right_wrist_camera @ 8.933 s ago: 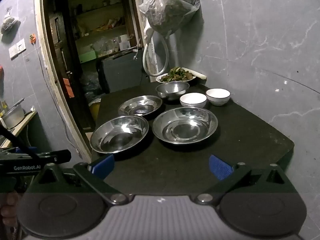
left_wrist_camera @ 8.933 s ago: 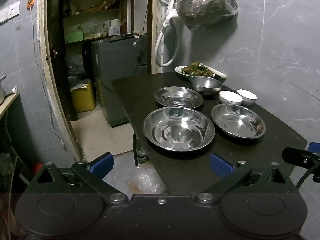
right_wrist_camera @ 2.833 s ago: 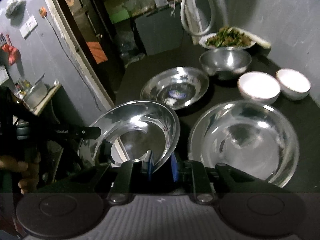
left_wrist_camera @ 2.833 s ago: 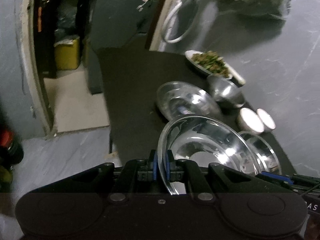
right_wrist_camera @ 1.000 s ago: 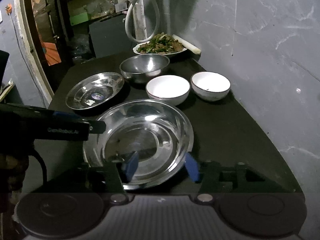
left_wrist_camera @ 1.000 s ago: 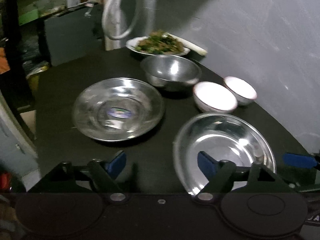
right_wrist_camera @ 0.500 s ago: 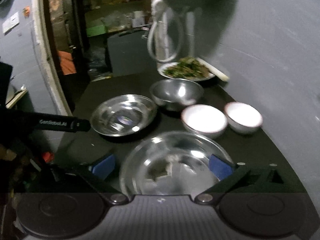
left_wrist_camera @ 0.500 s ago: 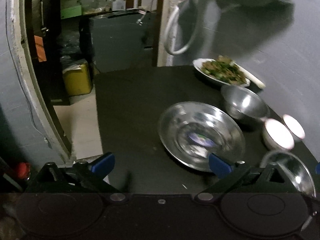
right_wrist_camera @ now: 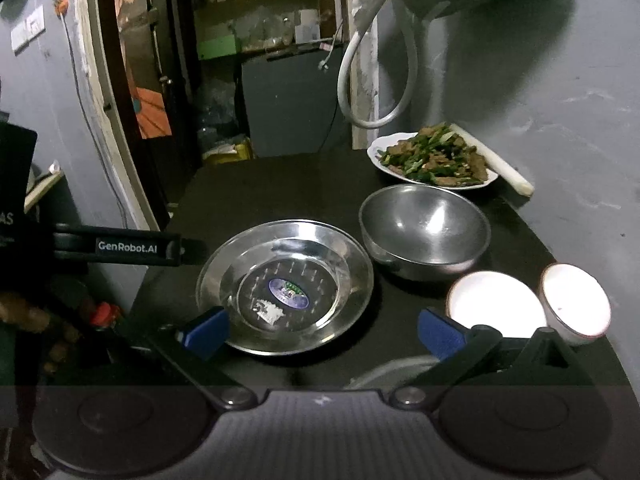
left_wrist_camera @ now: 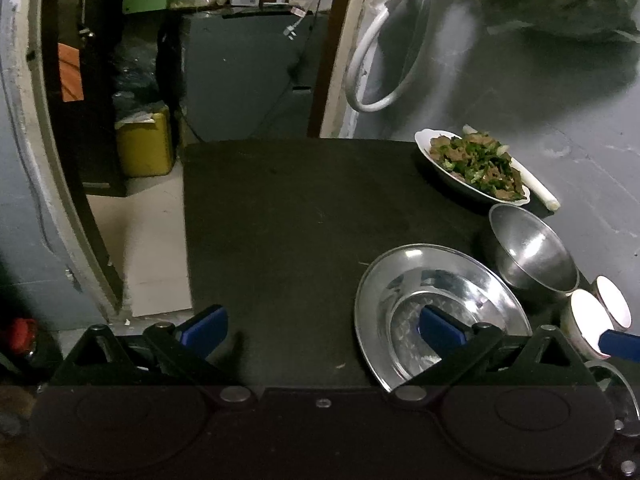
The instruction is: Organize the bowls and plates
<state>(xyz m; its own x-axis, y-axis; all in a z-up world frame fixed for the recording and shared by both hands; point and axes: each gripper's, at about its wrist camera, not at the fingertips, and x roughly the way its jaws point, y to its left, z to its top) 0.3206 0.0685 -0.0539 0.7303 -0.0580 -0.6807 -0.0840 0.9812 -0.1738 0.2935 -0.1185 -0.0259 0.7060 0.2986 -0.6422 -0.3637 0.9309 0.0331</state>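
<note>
Both tongs were spread and empty: left tongs [left_wrist_camera: 322, 326] hung over the counter [left_wrist_camera: 280, 208] with the right pad over the steel plate [left_wrist_camera: 436, 312], right tongs [right_wrist_camera: 322, 330] sat low in front of the same plate [right_wrist_camera: 286, 284], left pad at its near rim. The plate lay flat on the counter, sticker in its well, just beside the steel bowl [right_wrist_camera: 426, 232]; two white bowls [right_wrist_camera: 496, 304] stood touching to the right of it, and the food dish [right_wrist_camera: 432, 158] sat at the back by the wall. An edge of another steel plate [right_wrist_camera: 384, 372] showed under the right tongs, mostly hidden. My read: next step was to lift the stickered plate and nest it onto that near one. To do it well, I'd have taken the near rim between the pads of one set of tongs only, pads well past the lip since thin polished steel slips, and closed fully before lifting. Tilt would have to stay small or the plate swings out of the pinch. Lifting clear before moving sideways mattered, as the bowl was close enough to get knocked. Lowering centred, then releasing, would have avoided a clatter and a skewed stack. The dim light and glare made the rim hard to judge.
</note>
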